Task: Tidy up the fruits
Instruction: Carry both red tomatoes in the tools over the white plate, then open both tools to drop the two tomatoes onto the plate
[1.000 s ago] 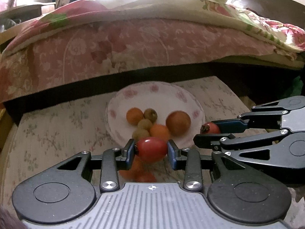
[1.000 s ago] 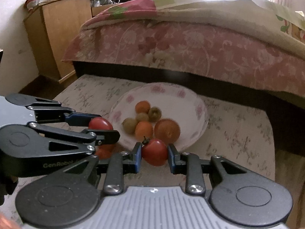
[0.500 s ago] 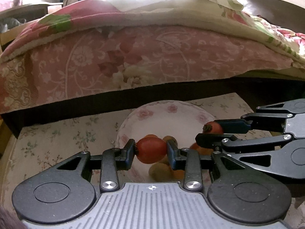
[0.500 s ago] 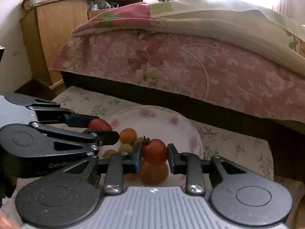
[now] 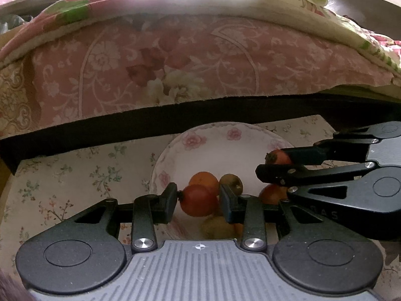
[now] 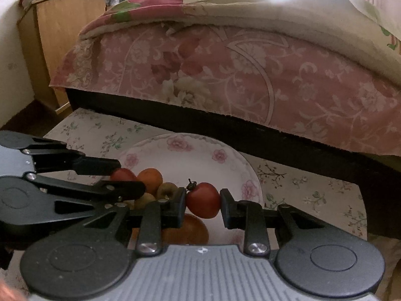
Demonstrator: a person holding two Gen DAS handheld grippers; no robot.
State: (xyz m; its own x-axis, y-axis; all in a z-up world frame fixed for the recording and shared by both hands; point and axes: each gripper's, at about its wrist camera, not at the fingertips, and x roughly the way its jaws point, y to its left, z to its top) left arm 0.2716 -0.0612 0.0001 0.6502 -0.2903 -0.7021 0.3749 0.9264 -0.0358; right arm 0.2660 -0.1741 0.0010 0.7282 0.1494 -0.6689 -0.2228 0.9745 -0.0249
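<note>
Above the flowered plate (image 5: 173,155), each hand-held gripper pinches one tomato: the left (image 5: 199,202) its tomato (image 5: 199,200), the right (image 6: 203,200) its tomato (image 6: 203,199). Oranges (image 5: 204,180) and greenish fruits (image 5: 231,181) lie partly hidden below, on the plate.

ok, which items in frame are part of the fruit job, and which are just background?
Job items:
- red tomato in the left gripper
- red tomato with stem in the right gripper
- white floral plate
- orange round fruits and small greenish-brown fruits on the plate

Background:
- pink floral bedspread
- wooden cabinet
- floral cloth under the plate
</note>
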